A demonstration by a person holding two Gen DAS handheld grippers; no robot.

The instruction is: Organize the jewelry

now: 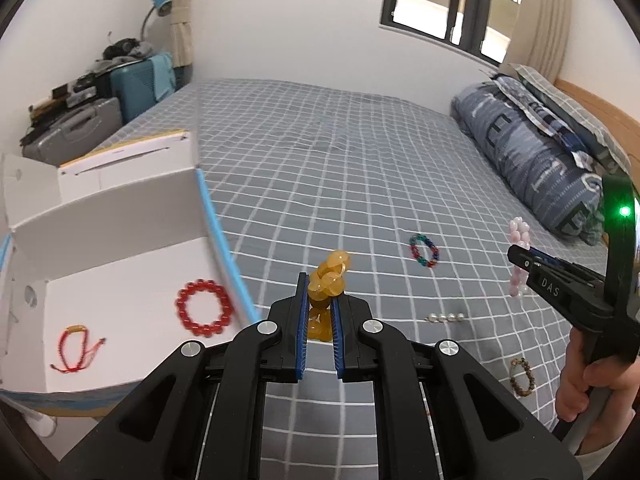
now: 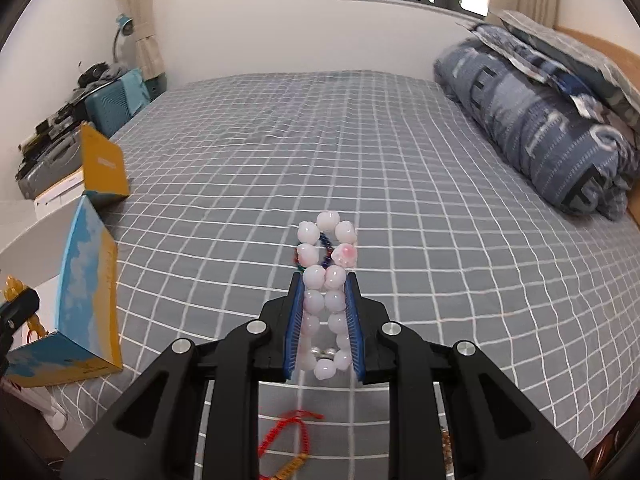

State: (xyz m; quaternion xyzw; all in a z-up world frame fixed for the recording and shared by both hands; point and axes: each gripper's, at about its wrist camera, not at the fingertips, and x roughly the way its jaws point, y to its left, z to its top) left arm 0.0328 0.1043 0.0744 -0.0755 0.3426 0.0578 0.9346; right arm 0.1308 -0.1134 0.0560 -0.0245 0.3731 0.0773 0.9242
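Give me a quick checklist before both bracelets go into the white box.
1. Left claw shut on the yellow bracelet: ok.
2. Right claw shut on the pink bracelet: ok.
3. White box open on top: ok.
4. Free floor in the box beside the red bead bracelet and the red cord bracelet: ok.
5. Bed cleared of jewelry: not ok; the multicolour bracelet, the pearl piece and the brown bracelet remain.
6. Grips firm enough for the carry: cannot tell.
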